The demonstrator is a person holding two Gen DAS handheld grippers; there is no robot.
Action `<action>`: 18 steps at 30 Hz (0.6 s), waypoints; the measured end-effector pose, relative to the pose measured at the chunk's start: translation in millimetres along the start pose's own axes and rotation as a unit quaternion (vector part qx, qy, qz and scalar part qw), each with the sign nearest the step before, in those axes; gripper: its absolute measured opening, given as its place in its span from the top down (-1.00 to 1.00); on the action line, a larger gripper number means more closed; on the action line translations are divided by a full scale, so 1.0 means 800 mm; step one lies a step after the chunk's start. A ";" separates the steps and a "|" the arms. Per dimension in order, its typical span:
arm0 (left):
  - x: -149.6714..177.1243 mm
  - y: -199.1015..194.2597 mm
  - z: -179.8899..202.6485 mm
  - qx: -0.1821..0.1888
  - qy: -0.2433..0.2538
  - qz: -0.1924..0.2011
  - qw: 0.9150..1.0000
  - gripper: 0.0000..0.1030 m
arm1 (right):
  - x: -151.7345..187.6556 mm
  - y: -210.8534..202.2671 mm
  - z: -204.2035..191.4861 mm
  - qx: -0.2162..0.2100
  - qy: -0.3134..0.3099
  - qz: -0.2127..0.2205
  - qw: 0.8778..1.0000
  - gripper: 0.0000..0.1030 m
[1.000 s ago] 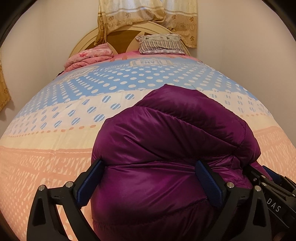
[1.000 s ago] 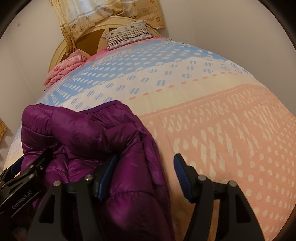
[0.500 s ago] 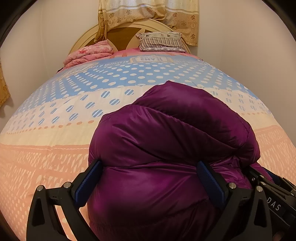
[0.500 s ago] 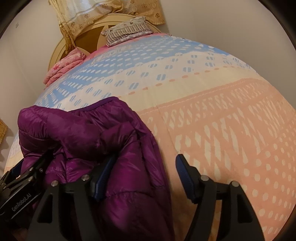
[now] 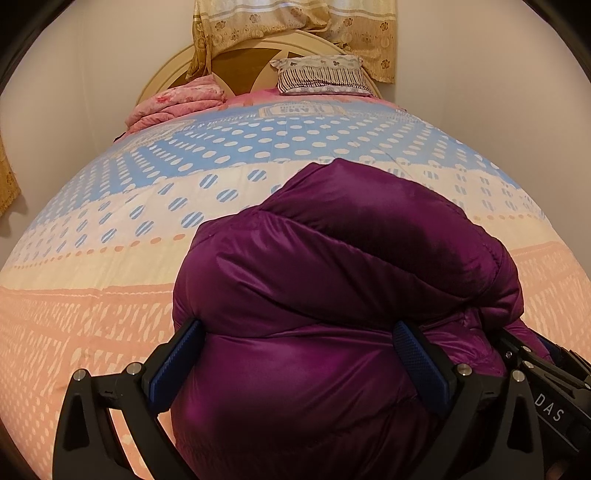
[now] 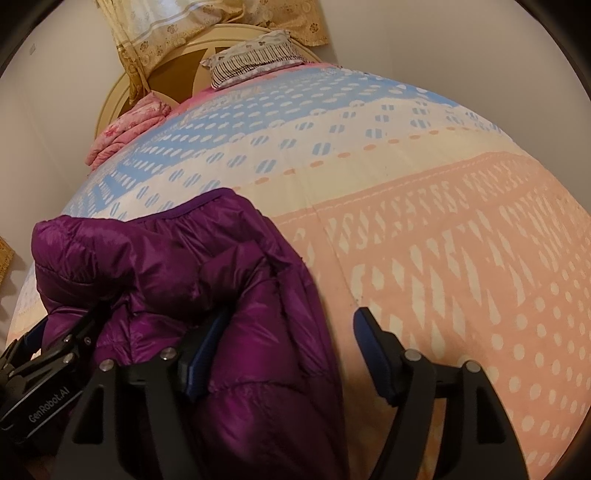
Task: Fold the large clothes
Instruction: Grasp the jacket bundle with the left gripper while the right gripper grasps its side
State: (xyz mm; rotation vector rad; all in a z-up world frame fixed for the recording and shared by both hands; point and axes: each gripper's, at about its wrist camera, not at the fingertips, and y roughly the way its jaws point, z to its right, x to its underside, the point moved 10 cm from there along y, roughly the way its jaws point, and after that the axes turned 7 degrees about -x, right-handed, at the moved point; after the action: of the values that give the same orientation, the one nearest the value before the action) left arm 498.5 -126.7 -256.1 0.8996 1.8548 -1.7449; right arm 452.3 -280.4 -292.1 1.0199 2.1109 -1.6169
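Observation:
A purple puffer jacket (image 5: 343,280) lies bunched in a thick folded heap on the bed's near part; it also shows in the right wrist view (image 6: 192,273). My left gripper (image 5: 299,365) is open wide, its two blue-padded fingers on either side of the jacket's near bulge. My right gripper (image 6: 284,350) is open, its left finger (image 6: 205,354) against the jacket's right edge and its right finger (image 6: 373,350) over bare bedspread. Each gripper shows at the edge of the other's view.
The bedspread (image 5: 110,236) is blue, cream and peach with dots. At the headboard (image 5: 236,66) lie a striped pillow (image 5: 321,75) and a folded pink blanket (image 5: 173,103). Walls stand close on both sides, and a curtain (image 5: 295,22) hangs behind.
Both grippers have drawn slightly back and down from the jacket heap, which now sits a little lower in view. The jaws stay wide open.

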 end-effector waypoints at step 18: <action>0.002 0.007 0.002 -0.008 0.006 -0.005 1.000 -0.98 | 0.001 0.004 -0.003 0.004 -0.003 0.000 1.000 -0.45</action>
State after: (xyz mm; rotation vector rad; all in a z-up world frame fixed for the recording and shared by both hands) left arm 500.9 -128.3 -261.5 0.8978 1.8815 -1.7320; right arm 454.4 -278.0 -294.1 1.0151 2.1033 -1.6271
